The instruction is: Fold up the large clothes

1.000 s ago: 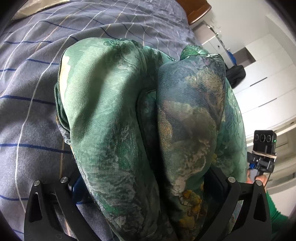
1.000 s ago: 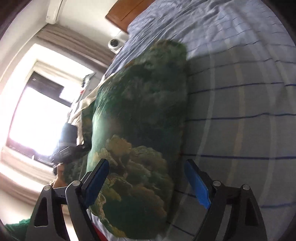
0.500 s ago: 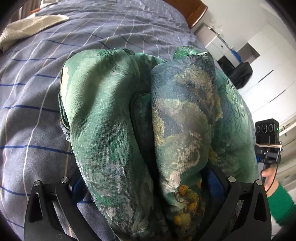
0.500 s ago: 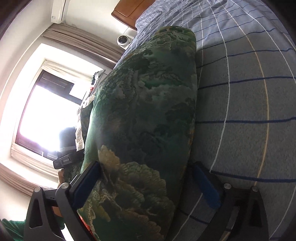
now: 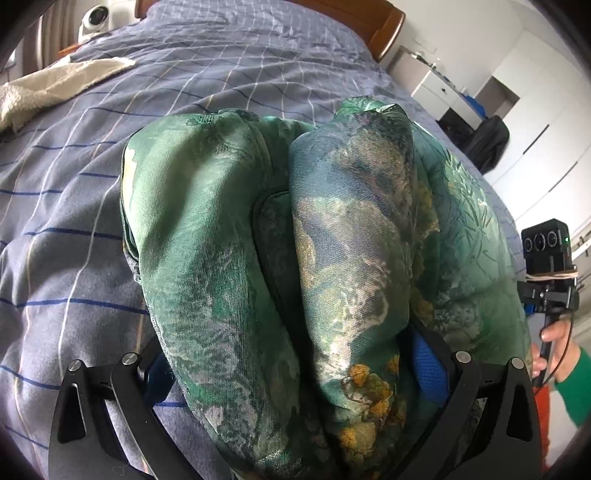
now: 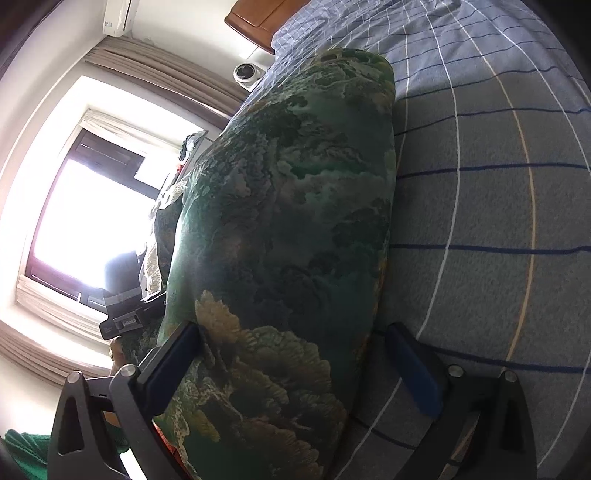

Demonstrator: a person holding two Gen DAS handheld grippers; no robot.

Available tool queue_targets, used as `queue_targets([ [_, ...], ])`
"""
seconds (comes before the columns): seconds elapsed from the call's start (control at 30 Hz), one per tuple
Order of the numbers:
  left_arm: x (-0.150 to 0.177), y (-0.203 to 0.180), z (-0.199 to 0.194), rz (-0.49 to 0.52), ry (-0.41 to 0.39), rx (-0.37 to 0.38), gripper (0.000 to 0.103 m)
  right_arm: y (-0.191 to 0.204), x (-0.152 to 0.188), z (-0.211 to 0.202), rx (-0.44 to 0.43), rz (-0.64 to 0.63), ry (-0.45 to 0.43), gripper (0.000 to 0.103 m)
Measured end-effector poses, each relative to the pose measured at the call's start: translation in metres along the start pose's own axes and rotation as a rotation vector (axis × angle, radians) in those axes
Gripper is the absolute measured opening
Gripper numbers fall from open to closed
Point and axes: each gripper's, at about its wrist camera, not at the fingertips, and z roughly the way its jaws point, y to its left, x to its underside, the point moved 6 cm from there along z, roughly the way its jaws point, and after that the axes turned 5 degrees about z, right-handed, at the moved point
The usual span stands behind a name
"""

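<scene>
A green, landscape-printed garment (image 5: 229, 229) lies folded into a thick bundle on the blue-grey checked bedcover (image 5: 74, 206). My left gripper (image 5: 291, 358) stands open at full width around one end of it, and fabric spills over both fingers. The right blue pad (image 5: 424, 365) shows beside the cloth. My right gripper (image 6: 291, 332) is open around the other end of the garment (image 6: 295, 221). Its left pad (image 6: 173, 358) rests against the fabric, while its right pad (image 6: 413, 369) stands apart over the bedcover (image 6: 480, 221). A hand in a green sleeve (image 5: 572, 373) holds the right gripper's body (image 5: 546, 258).
A cream towel (image 5: 55, 88) lies on the bed's far left. Behind it are the wooden headboard (image 5: 369, 22), a white round device (image 5: 96, 18), white cabinets (image 5: 535, 129) and a black bag (image 5: 487, 144). A bright curtained window (image 6: 81, 221) fills the right wrist view's left side.
My right gripper's jaws have spread wider and let go of the garment's end, then moved in closer. The left wrist view has tilted up, showing more of the bed's far end.
</scene>
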Motion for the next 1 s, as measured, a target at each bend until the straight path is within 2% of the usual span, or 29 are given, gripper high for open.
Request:
queue_targets([
  [0.03, 0.001, 0.001, 0.000, -0.005, 0.000, 0.012, 0.102, 0.001, 0.000, 0.000, -0.003, 0.003, -0.001, 0.102],
  [0.17, 0.002, 0.022, 0.011, -0.111, 0.008, 0.171, 0.102, 0.000, -0.011, 0.013, -0.050, 0.056, 0.014, 0.102],
  [0.2, 0.002, 0.026, 0.012, -0.132, 0.005, 0.188, 0.099, 0.002, -0.017, 0.021, -0.033, 0.057, 0.020, 0.102],
  [0.23, 0.001, 0.028, 0.012, -0.145, 0.001, 0.190, 0.095, 0.006, -0.021, 0.027, -0.005, 0.038, 0.020, 0.097],
  [0.27, 0.000, 0.029, 0.009, -0.157, -0.006, 0.181, 0.082, 0.014, -0.025, 0.032, 0.034, 0.000, 0.014, 0.094],
  [0.3, -0.001, 0.028, 0.002, -0.170, -0.014, 0.162, 0.069, 0.024, -0.028, 0.034, 0.089, -0.059, 0.002, 0.084],
  [0.33, -0.002, 0.026, -0.003, -0.173, -0.021, 0.150, 0.063, 0.034, -0.028, 0.032, 0.123, -0.105, -0.013, 0.075],
  [0.37, -0.004, 0.021, -0.013, -0.167, -0.036, 0.132, 0.054, 0.044, -0.027, 0.029, 0.155, -0.158, -0.028, 0.071],
  [0.4, -0.006, 0.016, -0.022, -0.152, -0.052, 0.118, 0.049, 0.057, -0.023, 0.024, 0.192, -0.239, -0.044, 0.066],
  [0.47, -0.010, 0.002, -0.040, -0.128, -0.086, 0.101, 0.046, 0.077, -0.014, 0.014, 0.219, -0.340, -0.072, 0.063],
  [0.6, -0.039, -0.016, -0.072, -0.112, -0.169, 0.124, 0.045, 0.113, -0.012, -0.017, 0.182, -0.430, -0.170, 0.062],
  [0.73, -0.103, -0.031, -0.089, -0.052, -0.253, 0.119, 0.045, 0.131, -0.053, -0.050, 0.124, -0.448, -0.281, 0.062],
  [0.87, -0.166, -0.030, -0.059, -0.031, -0.255, 0.095, 0.047, 0.122, -0.116, -0.052, 0.091, -0.431, -0.324, 0.062],
  [1.0, -0.189, -0.014, 0.003, -0.055, -0.180, 0.072, 0.051, 0.085, -0.168, -0.024, 0.101, -0.382, -0.278, 0.062],
])
